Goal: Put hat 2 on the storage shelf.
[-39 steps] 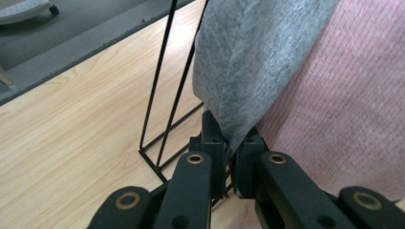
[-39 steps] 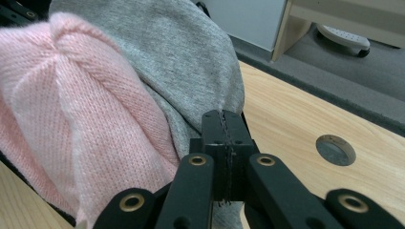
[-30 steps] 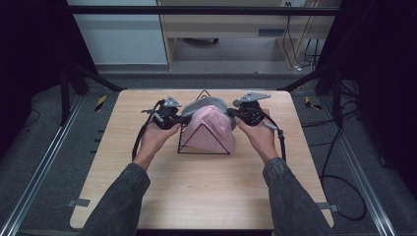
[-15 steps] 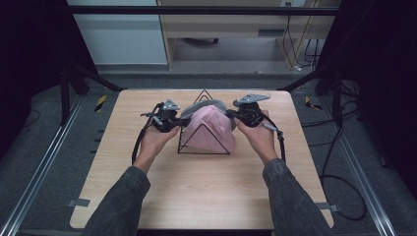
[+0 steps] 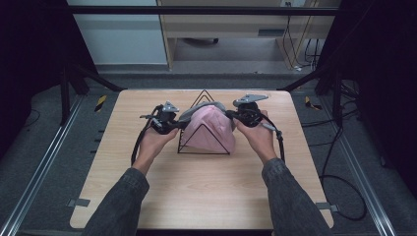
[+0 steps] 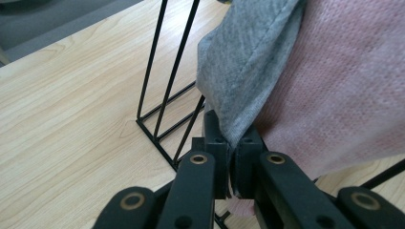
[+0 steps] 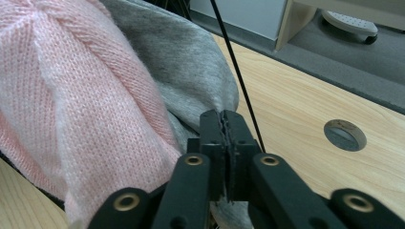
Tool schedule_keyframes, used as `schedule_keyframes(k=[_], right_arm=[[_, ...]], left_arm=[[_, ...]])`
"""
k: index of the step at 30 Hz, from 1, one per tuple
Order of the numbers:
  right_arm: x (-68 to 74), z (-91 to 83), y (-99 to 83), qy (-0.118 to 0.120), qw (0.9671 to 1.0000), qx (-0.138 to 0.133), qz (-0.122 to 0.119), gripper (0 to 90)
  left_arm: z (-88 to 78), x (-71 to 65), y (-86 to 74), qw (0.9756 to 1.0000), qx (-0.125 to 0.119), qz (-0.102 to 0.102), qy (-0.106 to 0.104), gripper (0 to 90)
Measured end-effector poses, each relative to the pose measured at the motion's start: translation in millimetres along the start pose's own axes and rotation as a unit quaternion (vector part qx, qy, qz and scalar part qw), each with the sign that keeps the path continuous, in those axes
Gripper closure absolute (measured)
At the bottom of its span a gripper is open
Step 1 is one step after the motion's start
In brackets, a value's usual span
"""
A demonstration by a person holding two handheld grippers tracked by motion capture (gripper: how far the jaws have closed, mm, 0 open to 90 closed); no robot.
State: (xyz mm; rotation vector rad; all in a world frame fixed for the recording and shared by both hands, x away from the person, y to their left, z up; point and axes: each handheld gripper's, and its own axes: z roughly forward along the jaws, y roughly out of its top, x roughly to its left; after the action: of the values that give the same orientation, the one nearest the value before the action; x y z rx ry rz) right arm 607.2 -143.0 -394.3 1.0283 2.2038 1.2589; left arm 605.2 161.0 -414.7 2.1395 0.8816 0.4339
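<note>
Pale wood-grain table (image 5: pixel 196 191) stands on grey carpet, with black frame posts at either side and a light wooden desk against the wall behind. Near the far middle of the tabletop sits a black wire rack of triangular outline (image 5: pixel 203 142), and a pink knitted cloth with a grey knitted edge (image 5: pixel 211 128) is draped over it, covering most of the frame while the front triangle and the rear apex stay bare.

A person's forearms in dark grey sleeves come in from the bottom. The left hand (image 5: pixel 155 142) holds the left gripper (image 5: pixel 176 123) against the left side of the cloth. In the left gripper view, its jaws are pressed together on the grey hem (image 6: pixel 239 81), the pink knit (image 6: pixel 344 86) hanging just beside them and the black wires (image 6: pixel 162 95) standing on the wood behind.

The right hand (image 5: pixel 258 137) holds the right gripper (image 5: pixel 232 116) at the cloth's upper right. In the right gripper view, its jaws are closed tight, with grey fabric (image 7: pixel 191 76) pinched between them; one thin black wire (image 7: pixel 236 71) runs up just past the tips. A round hole in the tabletop (image 7: pixel 345 135) lies well apart, to the right.
</note>
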Motion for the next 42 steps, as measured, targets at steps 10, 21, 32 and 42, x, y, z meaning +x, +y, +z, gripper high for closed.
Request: schedule_keyframes(k=[10,21,32,42], right_arm=[[-8.7,-33.6,6.4,-0.028,0.999,-0.034,0.008,63.9],[-5.8,-78.9,-25.9,-0.056,0.9974,-0.036,0.029,30.4],[-4.8,-79.6,-101.1,-0.066,0.9947,0.052,0.058,12.6],[-5.5,-62.0,-139.6,-0.063,0.9881,0.116,0.079,9.5]], left_arm=[[-25.1,-1.4,-1.5,0.9988,-0.041,-0.014,0.022,61.8],[-70.9,-7.1,-25.5,0.9979,-0.043,-0.016,0.045,27.2],[-63.3,-16.3,-87.7,0.998,0.058,-0.013,0.021,9.8],[-43.3,-16.7,-119.1,0.9925,0.12,-0.019,0.013,8.1]])
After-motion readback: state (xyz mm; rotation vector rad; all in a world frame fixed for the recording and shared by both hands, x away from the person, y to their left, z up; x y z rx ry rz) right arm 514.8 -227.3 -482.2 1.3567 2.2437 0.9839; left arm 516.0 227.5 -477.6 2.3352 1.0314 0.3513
